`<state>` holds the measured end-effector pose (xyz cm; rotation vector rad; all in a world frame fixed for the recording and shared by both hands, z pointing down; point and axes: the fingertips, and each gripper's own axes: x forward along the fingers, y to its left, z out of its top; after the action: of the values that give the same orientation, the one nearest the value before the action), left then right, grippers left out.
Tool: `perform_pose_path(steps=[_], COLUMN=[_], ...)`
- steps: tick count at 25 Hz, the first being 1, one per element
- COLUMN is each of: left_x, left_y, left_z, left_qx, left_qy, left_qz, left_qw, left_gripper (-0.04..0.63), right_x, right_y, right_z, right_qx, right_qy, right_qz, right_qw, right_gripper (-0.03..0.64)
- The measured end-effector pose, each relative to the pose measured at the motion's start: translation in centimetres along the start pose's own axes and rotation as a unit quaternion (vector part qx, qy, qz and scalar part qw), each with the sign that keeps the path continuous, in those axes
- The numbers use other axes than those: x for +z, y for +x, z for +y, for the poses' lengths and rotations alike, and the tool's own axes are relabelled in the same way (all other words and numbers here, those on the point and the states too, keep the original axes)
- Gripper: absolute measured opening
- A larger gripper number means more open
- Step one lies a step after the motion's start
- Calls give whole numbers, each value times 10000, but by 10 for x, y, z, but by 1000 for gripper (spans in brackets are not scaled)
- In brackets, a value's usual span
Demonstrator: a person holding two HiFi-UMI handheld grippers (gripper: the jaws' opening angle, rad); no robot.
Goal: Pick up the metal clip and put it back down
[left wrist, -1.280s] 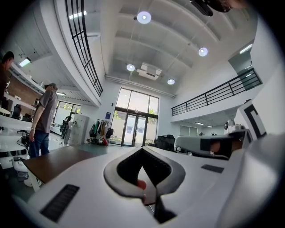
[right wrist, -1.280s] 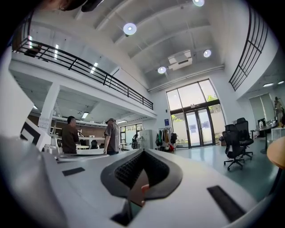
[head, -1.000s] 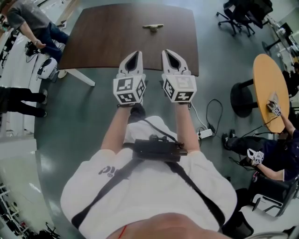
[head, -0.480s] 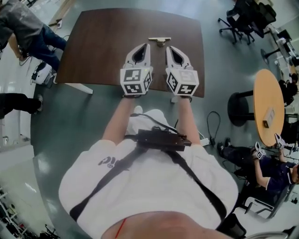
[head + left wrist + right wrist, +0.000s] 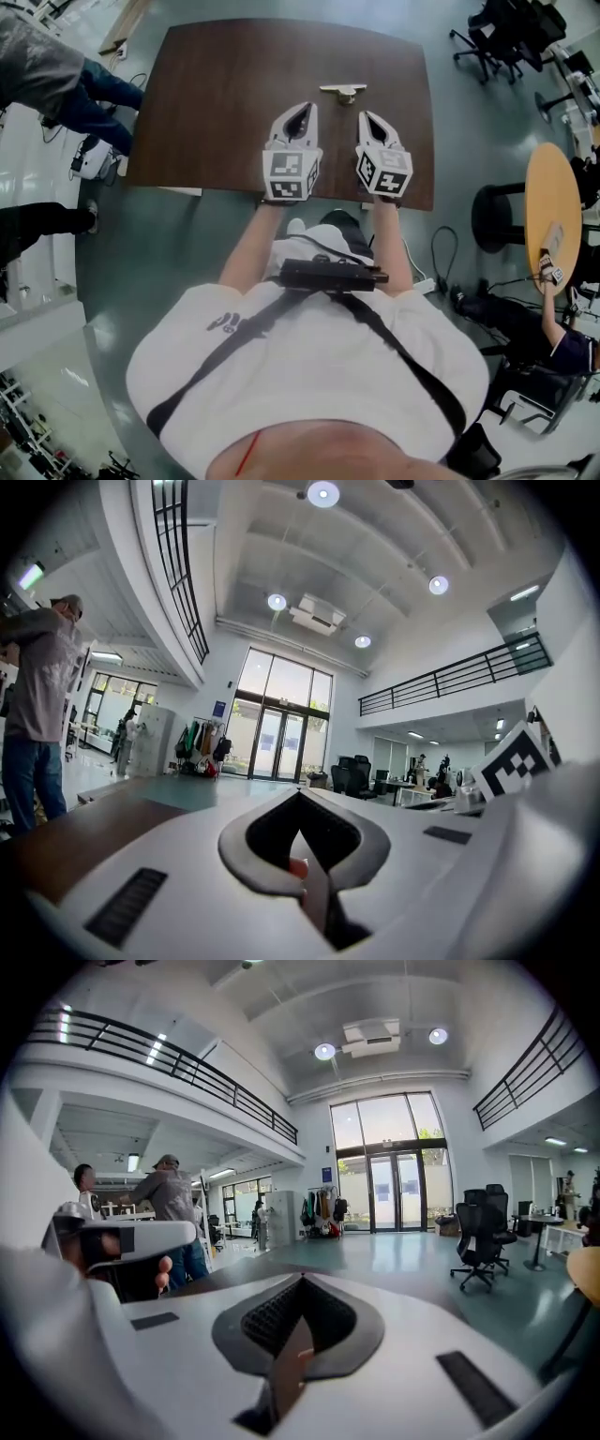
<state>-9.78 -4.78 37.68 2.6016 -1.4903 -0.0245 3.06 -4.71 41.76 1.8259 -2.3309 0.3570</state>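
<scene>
bright, even light from round ceiling lamps [image 5: 323, 493] and tall windows [image 5: 392, 1164]; strong fisheye bending, dark corners.

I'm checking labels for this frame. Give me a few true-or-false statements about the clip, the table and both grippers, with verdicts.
1. The metal clip lies on the brown table. True.
2. The right gripper holds the clip. False: its jaws are together on nothing, and the clip lies on the table beyond it.
3. The left gripper has its jaws together. True.
4. The clip lies at the table's near edge, behind both grippers. False: it lies past their tips, toward the far edge.
</scene>
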Motion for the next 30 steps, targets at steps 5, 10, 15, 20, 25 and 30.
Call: perform_pose_path(steps=[5, 10, 15, 20, 25, 30], left_x=[-22, -38, -56, -81, -103, -127], left_y=[21, 42, 61, 89, 124, 151], left_z=[1, 1, 9, 2, -1, 3], left_qx=[-71, -97, -24, -52, -53, 42], left_qy=[-162, -251, -376, -366, -225, -319], left_qz=[173, 294, 462, 731, 948, 1192], left_qw=[9997, 9992, 9982, 9966, 9952, 9924], left_gripper=[-3, -3, -3, -3, -3, -3], right_x=[-18, -37, -57, -86, -109, -139], right_y=[17, 43, 67, 90, 121, 144], right_z=[-13, -25, -32, -49, -75, -92], right_qx=[-39, -11, 9, 82, 94, 153], right_qy=[-13, 12, 38, 169, 317, 400], right_qz=[243, 535, 880, 1236, 1514, 1864], right_qw=[9997, 9986, 9961, 9921, 9879, 9815], right_gripper=[6, 6, 6, 8, 8, 9])
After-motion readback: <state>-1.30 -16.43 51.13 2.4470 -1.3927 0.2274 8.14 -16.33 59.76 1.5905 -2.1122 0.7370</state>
